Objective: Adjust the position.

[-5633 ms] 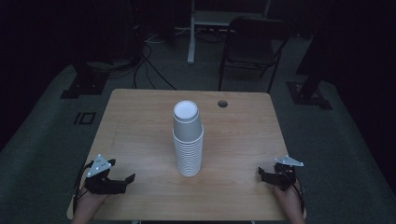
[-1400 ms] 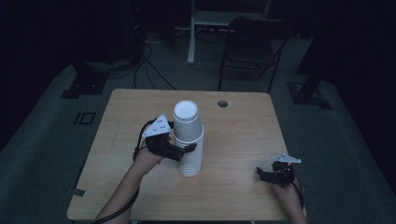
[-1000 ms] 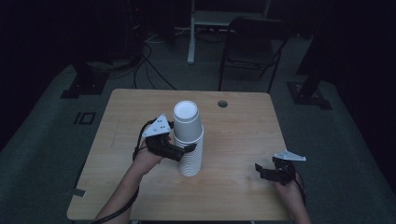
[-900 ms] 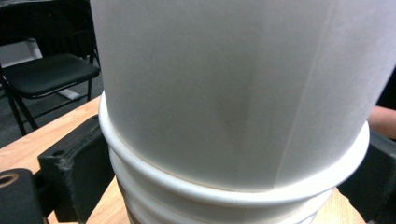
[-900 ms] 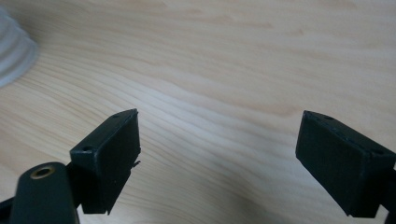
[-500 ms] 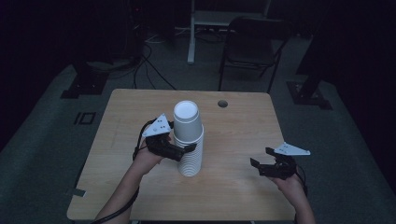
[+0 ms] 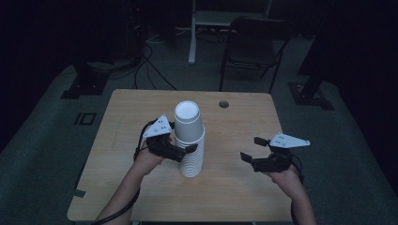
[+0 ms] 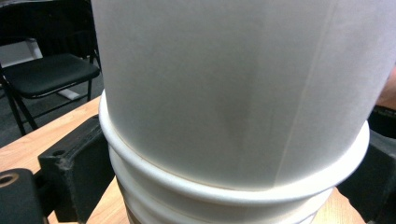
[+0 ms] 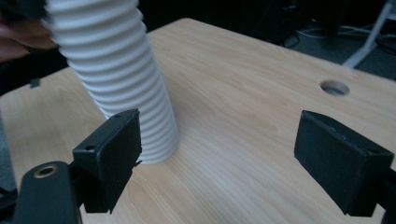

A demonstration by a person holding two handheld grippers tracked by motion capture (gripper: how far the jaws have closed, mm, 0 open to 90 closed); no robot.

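Cups (image 7: 189, 140), a tall white nested stack, stand upright at the centre of the high view on the table (image 7: 244, 197). Left gripper (image 7: 184, 151) has its jaws either side of the stack just under the top cup's rim. Right gripper (image 7: 250, 149), lower right, is spread wide, apart from the stack.

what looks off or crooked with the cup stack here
The stack of cups leans slightly rather than standing straight; in the right gripper view it tilts away from its base. Nothing looks spilled or damaged. The left gripper straddles it below the top cup.
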